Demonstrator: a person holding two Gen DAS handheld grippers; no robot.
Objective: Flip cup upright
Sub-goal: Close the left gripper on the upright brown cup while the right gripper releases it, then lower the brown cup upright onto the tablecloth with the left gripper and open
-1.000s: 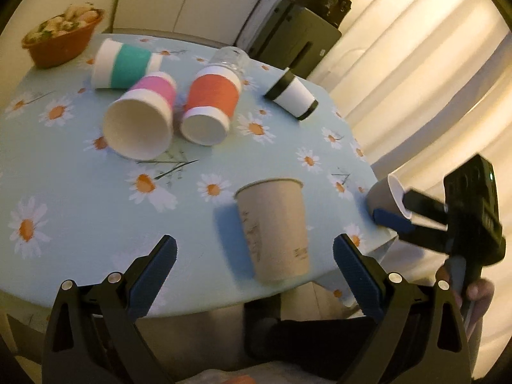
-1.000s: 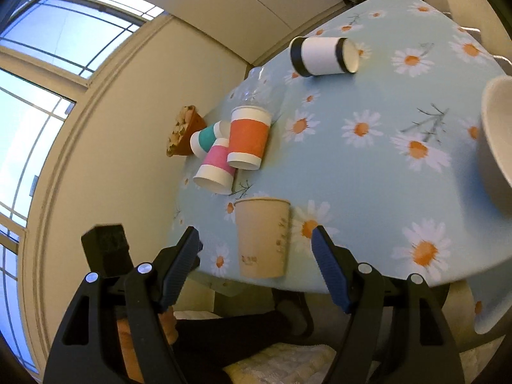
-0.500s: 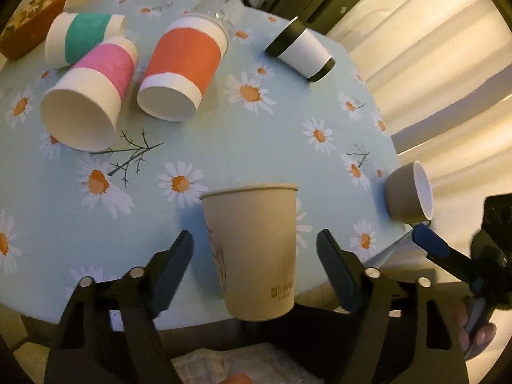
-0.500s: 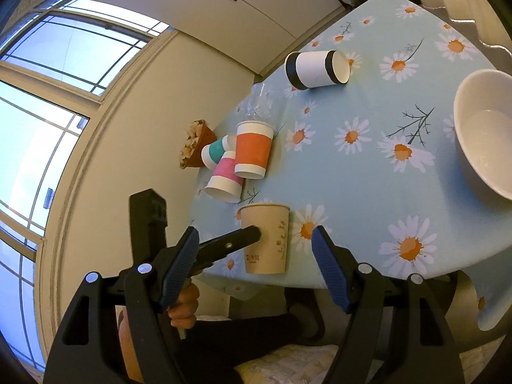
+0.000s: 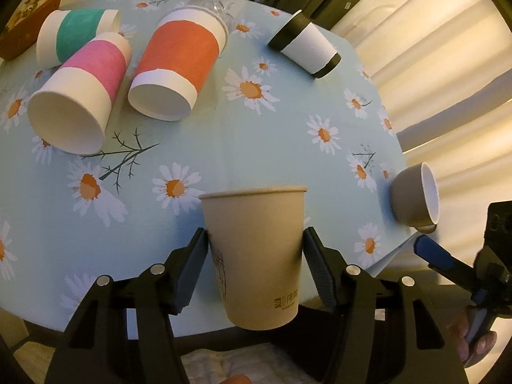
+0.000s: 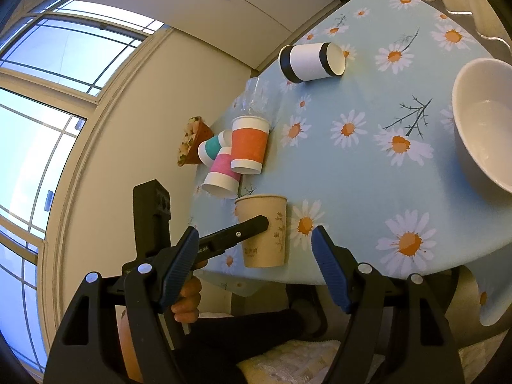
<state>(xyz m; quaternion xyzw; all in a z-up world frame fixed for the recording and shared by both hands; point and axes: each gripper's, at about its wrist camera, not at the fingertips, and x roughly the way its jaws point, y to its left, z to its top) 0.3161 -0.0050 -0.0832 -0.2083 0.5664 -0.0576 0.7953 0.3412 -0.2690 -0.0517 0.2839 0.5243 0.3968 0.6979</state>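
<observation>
Between your left gripper's (image 5: pixel 254 265) two dark pads sits the tan paper cup (image 5: pixel 256 252), pinched on both sides, rim up, at the near edge of the daisy-print tablecloth (image 5: pixel 198 140). Your right gripper (image 6: pixel 254 270) hangs spread wide, holding nothing.

- The right gripper (image 6: pixel 252 265) is hovering off the near edge of the counter (image 6: pixel 358 172), its blue-padded fingers (image 6: pixel 329 272) standing wide apart with nothing between them.
- The tan paper cup (image 6: pixel 264 230) is sitting at that edge, wide rim facing away.
- The left gripper (image 6: pixel 252 224) is reaching in from the left, one black finger lying against the cup's side.
- A pink cup (image 6: pixel 222 176), an orange cup (image 6: pixel 249 147) and a teal cup (image 6: pixel 211 148) are lying clustered together behind it.
- A black-and-white cup (image 6: pixel 308 62) is lying on its side, well apart.
- A white bowl (image 6: pixel 480 118) is showing at the right.
</observation>
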